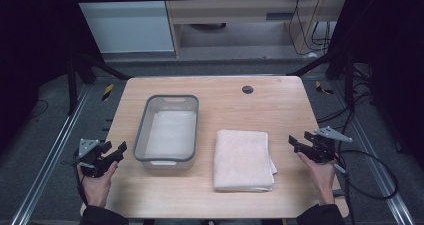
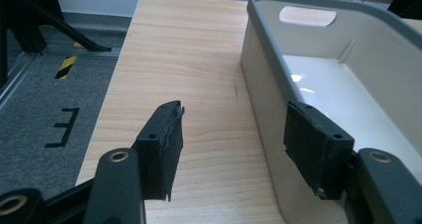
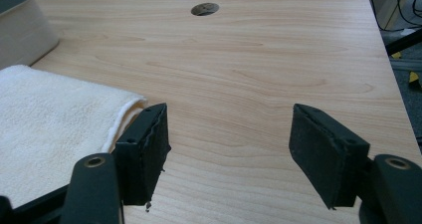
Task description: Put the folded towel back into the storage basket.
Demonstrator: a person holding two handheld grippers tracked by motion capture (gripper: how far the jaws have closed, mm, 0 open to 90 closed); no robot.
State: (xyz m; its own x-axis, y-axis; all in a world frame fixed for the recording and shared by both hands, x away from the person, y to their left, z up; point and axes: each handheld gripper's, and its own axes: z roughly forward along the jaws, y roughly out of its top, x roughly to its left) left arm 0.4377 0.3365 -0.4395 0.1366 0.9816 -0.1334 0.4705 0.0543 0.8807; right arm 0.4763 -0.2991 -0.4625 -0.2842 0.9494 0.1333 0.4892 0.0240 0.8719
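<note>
On the wooden surface [image 1: 280, 110] | folded white towel [image 1: 243, 159] right of grey plastic bin [image 1: 170, 127] | left gripper [image 1: 113, 152], right gripper [image 1: 295, 143] wide, empty | pinch towel's near edges evenly.

One mark could be read: a black sign shaped like a capital E [image 2: 63, 127], painted or taped on the grey carpeted floor [image 2: 30, 149] left of the light wooden table [image 2: 189, 59]. Nearby lay a strip of yellow-and-black hazard tape [image 2: 66, 66], bearing no lettering.
</note>
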